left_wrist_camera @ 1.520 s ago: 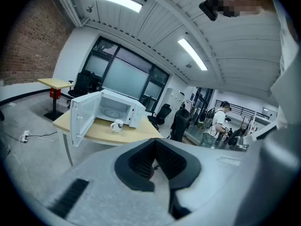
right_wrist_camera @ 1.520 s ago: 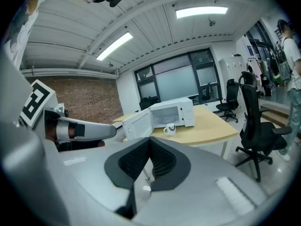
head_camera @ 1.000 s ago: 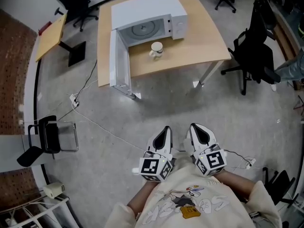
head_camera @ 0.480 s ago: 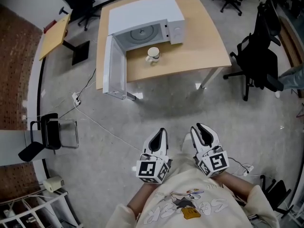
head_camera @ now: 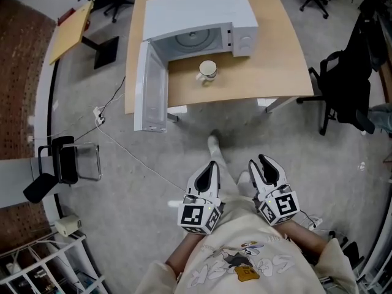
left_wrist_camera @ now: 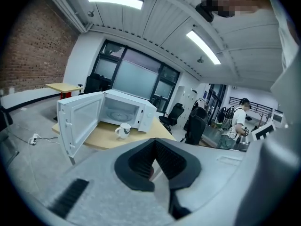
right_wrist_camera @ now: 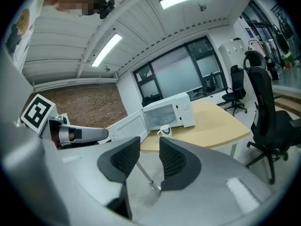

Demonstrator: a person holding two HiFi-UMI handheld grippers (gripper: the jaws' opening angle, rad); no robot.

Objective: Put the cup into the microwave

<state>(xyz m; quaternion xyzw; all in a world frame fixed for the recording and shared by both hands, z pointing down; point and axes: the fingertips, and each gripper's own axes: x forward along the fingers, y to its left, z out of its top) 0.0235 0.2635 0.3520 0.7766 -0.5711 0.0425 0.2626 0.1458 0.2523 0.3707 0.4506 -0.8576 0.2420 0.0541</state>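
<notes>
A white cup [head_camera: 207, 71] with a dark mark stands on the wooden table [head_camera: 269, 72], just in front of the white microwave [head_camera: 202, 14]. The microwave's door [head_camera: 150, 87] hangs wide open to the left, and the glass turntable inside shows. The cup [left_wrist_camera: 124, 130] and microwave [left_wrist_camera: 124, 112] appear small and far off in the left gripper view, and so does the cup [right_wrist_camera: 165, 131] in the right gripper view. My left gripper [head_camera: 211, 167] is shut with nothing in it, held near my chest over the floor. My right gripper [head_camera: 264, 164] beside it has empty jaws that are opening.
Grey concrete floor lies between me and the table, with a white cable and plug [head_camera: 98, 118] at the left. Black office chairs [head_camera: 346, 90] stand at the right. A small black chair [head_camera: 61, 167] is at the left, and a second wooden desk [head_camera: 70, 32] at the far left.
I have walked closer to the table, so the microwave and cup look larger and nearer. The right gripper's jaws have parted. A foot now shows on the floor ahead.
</notes>
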